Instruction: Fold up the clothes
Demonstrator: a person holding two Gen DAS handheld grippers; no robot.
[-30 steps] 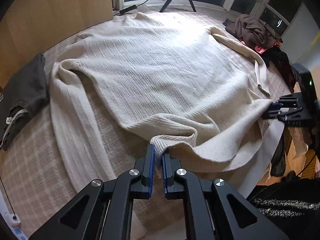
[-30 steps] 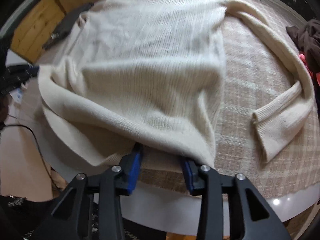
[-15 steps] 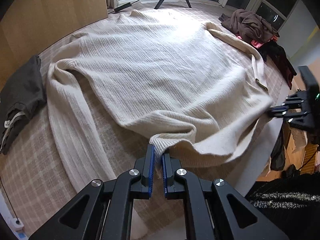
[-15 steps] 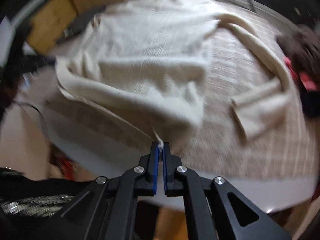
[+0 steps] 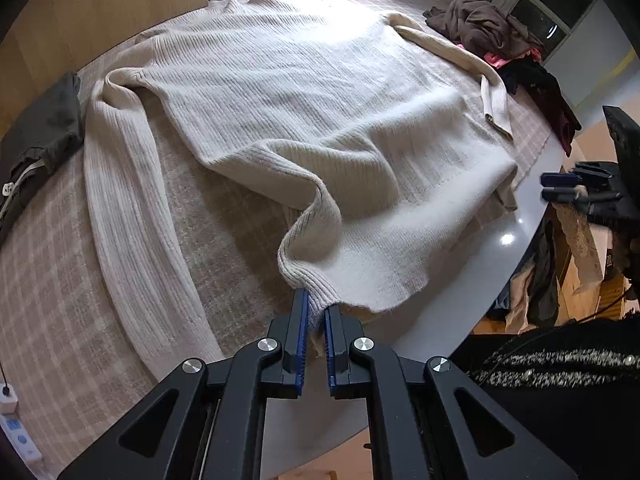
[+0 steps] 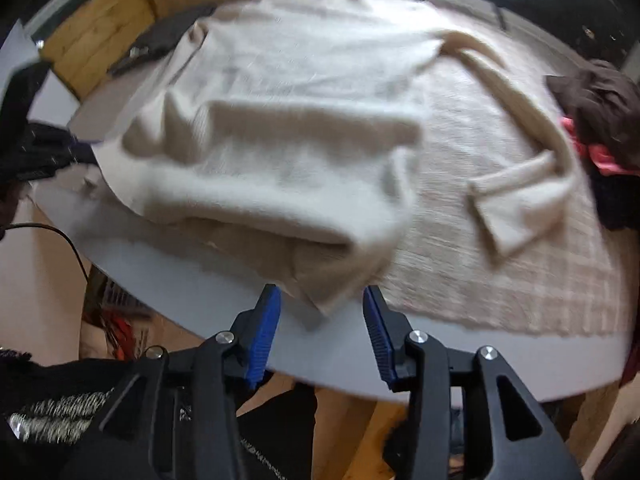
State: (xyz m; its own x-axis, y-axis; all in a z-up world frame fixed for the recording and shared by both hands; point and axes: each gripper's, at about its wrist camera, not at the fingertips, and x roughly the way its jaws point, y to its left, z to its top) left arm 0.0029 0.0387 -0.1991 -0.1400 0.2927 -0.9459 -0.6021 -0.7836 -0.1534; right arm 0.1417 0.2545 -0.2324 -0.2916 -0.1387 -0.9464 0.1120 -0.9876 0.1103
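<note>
Sweater (image 5: 304, 92) lengthwise, collar far, left tool (image 5: 316, 316) pinching hem, right tool (image 6: 322, 316) spread wide

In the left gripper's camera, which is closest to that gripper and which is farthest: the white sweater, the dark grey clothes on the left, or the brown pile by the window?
1. White sweater: its hem is pinched in the left gripper.
2. Dark grey clothes: far left edge of the table.
3. Brown pile: far right, by the window.
</note>
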